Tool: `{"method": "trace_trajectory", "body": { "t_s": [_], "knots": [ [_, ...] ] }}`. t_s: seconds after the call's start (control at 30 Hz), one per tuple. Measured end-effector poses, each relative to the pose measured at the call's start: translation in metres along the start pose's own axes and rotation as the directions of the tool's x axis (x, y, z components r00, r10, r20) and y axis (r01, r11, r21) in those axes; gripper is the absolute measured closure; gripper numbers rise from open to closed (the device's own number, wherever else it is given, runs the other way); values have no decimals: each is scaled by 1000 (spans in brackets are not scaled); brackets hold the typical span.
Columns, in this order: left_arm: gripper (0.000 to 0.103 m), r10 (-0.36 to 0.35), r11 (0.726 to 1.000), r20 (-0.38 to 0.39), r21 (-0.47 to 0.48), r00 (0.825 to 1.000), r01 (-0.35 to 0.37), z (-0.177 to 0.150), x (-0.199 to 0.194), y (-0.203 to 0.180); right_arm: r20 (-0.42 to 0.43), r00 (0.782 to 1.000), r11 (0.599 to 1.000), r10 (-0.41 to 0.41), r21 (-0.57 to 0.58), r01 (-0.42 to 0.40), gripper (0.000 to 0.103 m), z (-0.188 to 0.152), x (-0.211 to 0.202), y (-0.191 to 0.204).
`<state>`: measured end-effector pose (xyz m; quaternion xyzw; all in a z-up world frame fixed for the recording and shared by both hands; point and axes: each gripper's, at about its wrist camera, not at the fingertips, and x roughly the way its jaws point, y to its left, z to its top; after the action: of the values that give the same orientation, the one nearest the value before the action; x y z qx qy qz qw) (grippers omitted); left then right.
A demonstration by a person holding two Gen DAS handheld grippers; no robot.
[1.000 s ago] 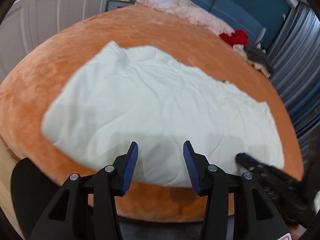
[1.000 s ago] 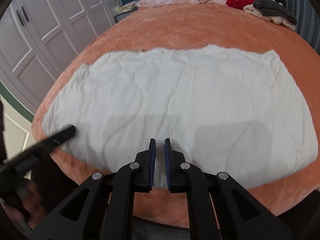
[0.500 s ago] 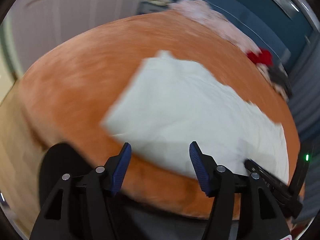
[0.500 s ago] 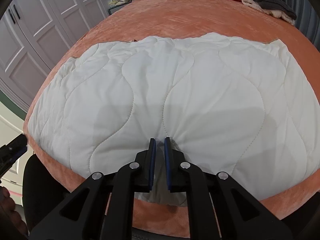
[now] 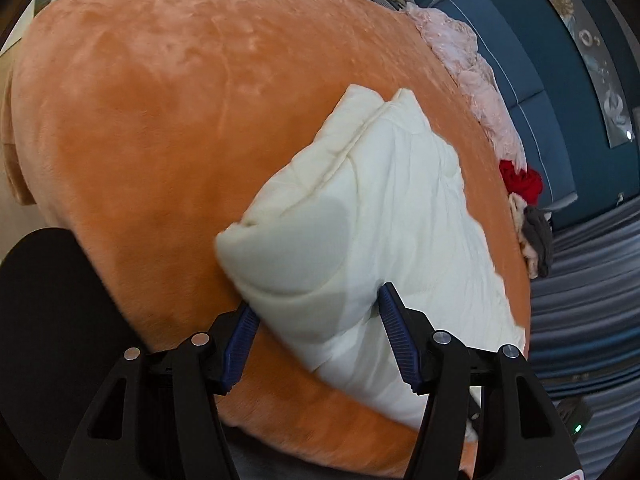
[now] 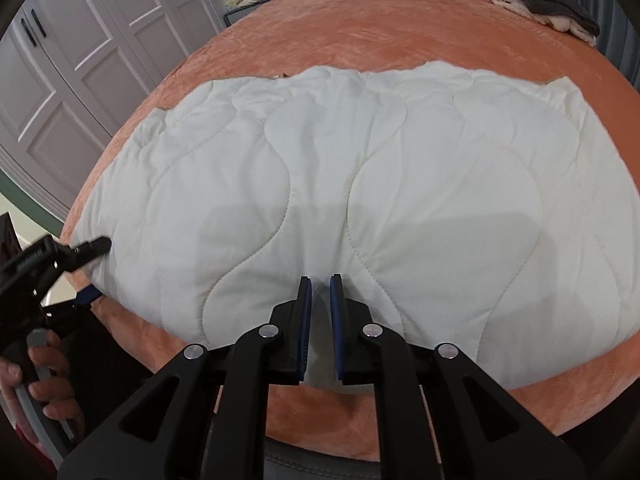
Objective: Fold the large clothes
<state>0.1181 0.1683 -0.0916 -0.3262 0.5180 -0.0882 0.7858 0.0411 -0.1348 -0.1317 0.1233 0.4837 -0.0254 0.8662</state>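
**White quilted piece lying folded on the orange bed**

The white quilted garment (image 6: 360,200) is thick and padded, stitched in long wavy lines. It lies spread flat across the plush orange bed (image 6: 360,28), its long near edge close to the bed's front edge. From the left wrist view its near left corner (image 5: 280,248) shows stacked layers, a doubled edge running away along its side. The far edge is slightly rumpled.

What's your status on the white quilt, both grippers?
Right gripper shut on the white quilt's near edge. Left gripper closing around its corner, not yet clamped. Quilt flat on orange bedspread; clothes pile far off.
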Motion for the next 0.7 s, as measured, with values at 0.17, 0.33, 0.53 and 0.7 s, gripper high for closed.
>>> {"method": "trace_trajectory", "body": {
  "t_s": [0.17, 0.33, 0.53, 0.7],
  "knots": [
    [90, -41, 991, 59, 133, 997, 33, 2, -31, -32, -7, 1000, 999, -21, -25, 21, 94, 3, 3, 5],
    [94, -131, 956, 105, 276, 986, 98, 0, -91, -68, -12, 999, 997, 50, -51, -50, 94, -3, -18, 14],
    [94, -197, 862, 167, 499, 966, 89, -24, -149, -126, -98, 967, 971, 234, -13, -237, 94, -15, -3, 43],
    [94, -217, 765, 120, 638, 969, 92, -62, -135, -184, -105, 952, 958, 287, 15, -287, 94, -18, -4, 44]
  ]
}}
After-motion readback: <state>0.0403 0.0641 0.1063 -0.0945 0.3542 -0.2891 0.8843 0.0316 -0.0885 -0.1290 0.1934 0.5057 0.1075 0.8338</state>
